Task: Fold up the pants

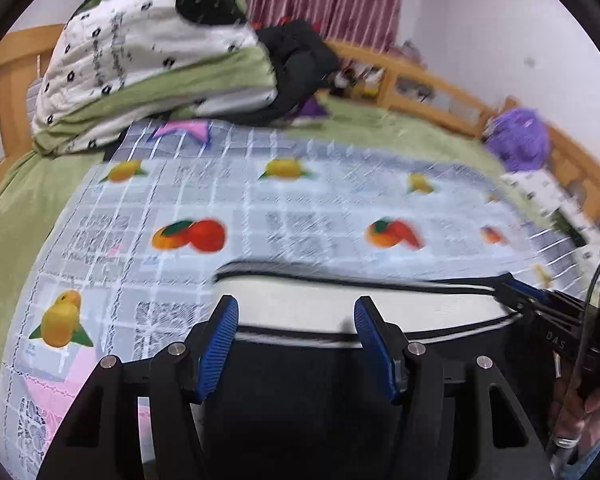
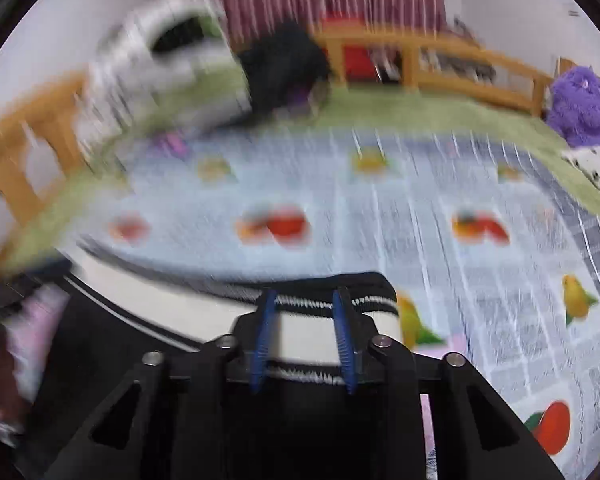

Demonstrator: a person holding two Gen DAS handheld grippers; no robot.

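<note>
Pants [image 1: 340, 380] lie on a fruit-printed bedspread [image 1: 300, 208], black, with a broad white band edged in black-and-white stripes along the top. The left gripper [image 1: 296, 344] stands open over that band, its blue pads apart. The right gripper [image 2: 304, 340] is closed on the band near its end.

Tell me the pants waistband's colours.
White waistband, black-and-white edge stripes; right wrist view shows it best.
</note>
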